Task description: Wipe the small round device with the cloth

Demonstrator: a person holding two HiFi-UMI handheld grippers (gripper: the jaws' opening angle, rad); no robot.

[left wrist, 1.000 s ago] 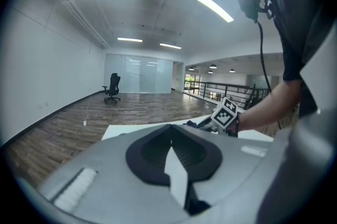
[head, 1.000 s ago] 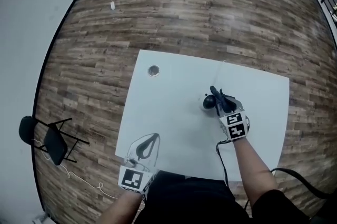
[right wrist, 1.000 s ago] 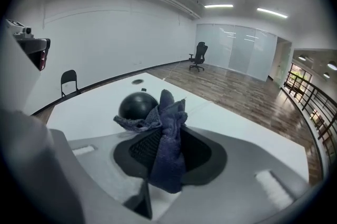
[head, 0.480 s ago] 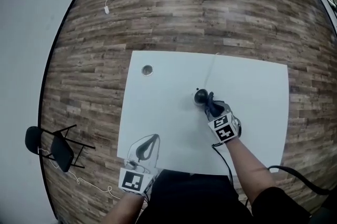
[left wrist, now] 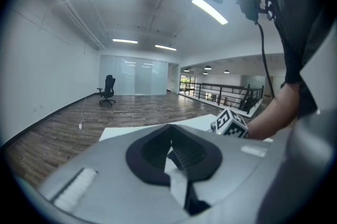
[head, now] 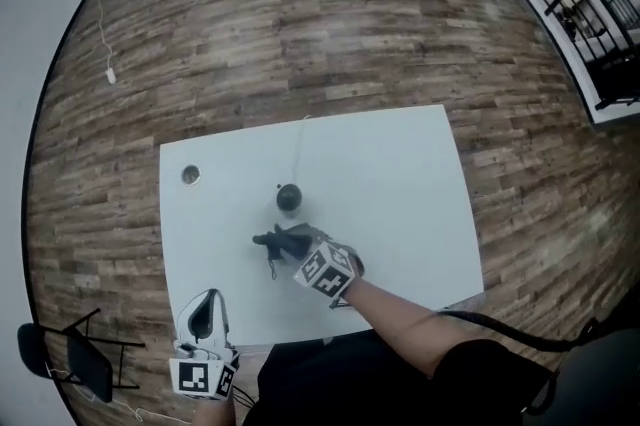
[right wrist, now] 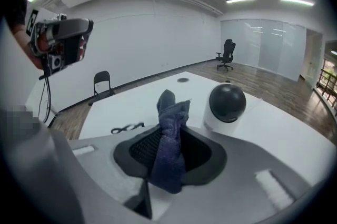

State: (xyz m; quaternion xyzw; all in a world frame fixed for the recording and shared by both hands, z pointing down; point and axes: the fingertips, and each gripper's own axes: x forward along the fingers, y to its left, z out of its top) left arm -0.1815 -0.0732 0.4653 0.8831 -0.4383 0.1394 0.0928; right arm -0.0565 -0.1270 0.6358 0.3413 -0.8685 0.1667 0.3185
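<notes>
The small round device is a black ball on a white base, standing mid-table; in the right gripper view the device sits just right of the jaws. My right gripper is shut on a dark blue cloth, a little nearer than the device and to its left, apart from it. The cloth sticks up out of the right gripper and hides its tips. At the table's front left corner my left gripper is shut and holds nothing; in its own view the left gripper shows its jaws meeting.
A thin white cable runs from the device to the far edge of the white table. A round grommet sits far left. A small black loop lies on the table. A folding chair stands on the wooden floor at left.
My right gripper has drawn the cloth away from the device, from its right side to its near left. The head view has swung round. The left gripper has stayed by the front edge.
</notes>
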